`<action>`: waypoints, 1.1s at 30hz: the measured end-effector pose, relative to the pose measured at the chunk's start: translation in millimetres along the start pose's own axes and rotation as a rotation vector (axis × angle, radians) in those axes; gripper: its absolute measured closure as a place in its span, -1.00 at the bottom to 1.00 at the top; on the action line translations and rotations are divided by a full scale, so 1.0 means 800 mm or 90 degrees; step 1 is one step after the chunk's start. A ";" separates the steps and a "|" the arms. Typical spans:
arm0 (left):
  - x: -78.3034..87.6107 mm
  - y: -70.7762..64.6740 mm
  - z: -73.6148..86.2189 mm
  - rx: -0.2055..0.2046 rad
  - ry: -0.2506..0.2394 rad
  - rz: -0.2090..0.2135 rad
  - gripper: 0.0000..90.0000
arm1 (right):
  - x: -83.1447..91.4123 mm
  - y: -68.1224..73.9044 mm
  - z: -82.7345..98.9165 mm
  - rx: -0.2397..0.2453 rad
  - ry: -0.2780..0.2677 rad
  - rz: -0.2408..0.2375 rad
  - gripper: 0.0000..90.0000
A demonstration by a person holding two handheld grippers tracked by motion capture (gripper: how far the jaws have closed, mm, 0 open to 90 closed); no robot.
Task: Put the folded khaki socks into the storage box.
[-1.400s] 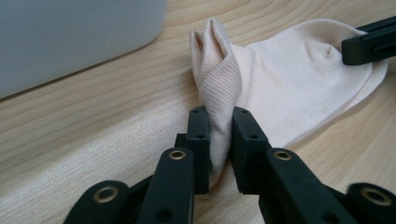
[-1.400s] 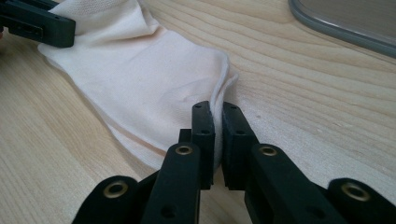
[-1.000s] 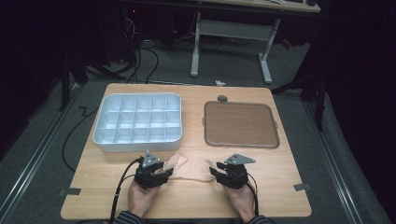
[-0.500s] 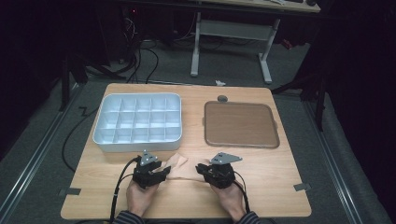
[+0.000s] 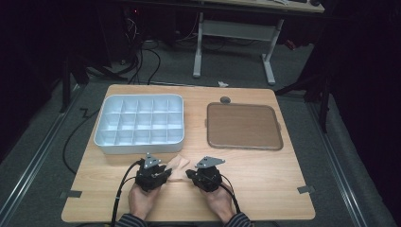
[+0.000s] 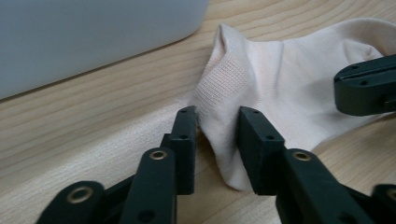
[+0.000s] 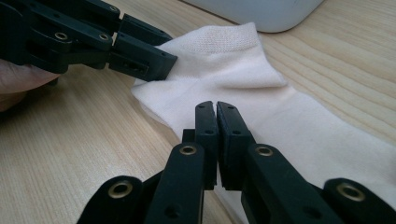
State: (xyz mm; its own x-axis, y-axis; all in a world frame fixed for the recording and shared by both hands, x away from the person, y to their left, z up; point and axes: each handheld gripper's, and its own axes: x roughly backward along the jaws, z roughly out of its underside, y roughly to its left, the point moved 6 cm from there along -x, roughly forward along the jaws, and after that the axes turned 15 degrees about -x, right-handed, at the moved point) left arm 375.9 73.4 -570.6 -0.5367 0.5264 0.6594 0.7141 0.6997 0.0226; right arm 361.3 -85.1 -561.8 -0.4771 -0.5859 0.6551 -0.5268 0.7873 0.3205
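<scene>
sock [image 5: 176, 166]: a pale cream sock lies flat on the wooden table [image 5: 265, 179], near its front edge, just in front of the white compartment tray [image 5: 140, 124] and between the two grippers.
left gripper [image 6: 217, 135]: its jaws have just been closing and now stand narrow around a raised fold at the sock's edge; in the left gripper view the cloth sits between the two pads, and one pad seems to touch it, but i cannot tell whether both are pressing.
left fingers [image 6: 187, 135]: they lie low on the wood, one on each side of the fold.
right gripper [image 7: 216, 112]: its jaws have come together until the pads meet, with barely a slit between them; the tips rest over the sock's near edge, and whether any cloth is pinched i cannot tell.
the pair: the left gripper's tip shows in the right gripper view, on the sock's far corner.
brown tray [image 5: 244, 126]: on the right of the table, well apart from the sock.
</scene>
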 end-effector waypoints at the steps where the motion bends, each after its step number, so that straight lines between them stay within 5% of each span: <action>1: 0.000 -0.001 0.000 0.002 0.001 0.005 0.59 | -0.001 0.000 0.001 0.001 0.001 0.001 0.95; 10: -0.001 -0.002 -0.001 0.009 0.000 0.027 0.82 | -0.009 -0.002 0.008 0.015 0.016 0.018 0.94; 25: 0.015 0.002 -0.008 0.032 -0.041 0.076 0.87 | -0.009 0.000 0.009 0.030 0.014 0.023 0.94; 33: 0.026 -0.005 -0.026 0.004 -0.052 0.086 0.87 | -0.009 0.000 0.008 0.034 0.018 0.021 0.95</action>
State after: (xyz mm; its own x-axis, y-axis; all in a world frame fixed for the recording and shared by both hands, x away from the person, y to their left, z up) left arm 371.4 71.3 -541.1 -0.4706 0.6540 0.5923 0.7800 0.6222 -0.0672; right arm 360.2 -82.3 -571.3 -0.4746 -0.5534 0.6844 -0.5480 0.7943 0.2623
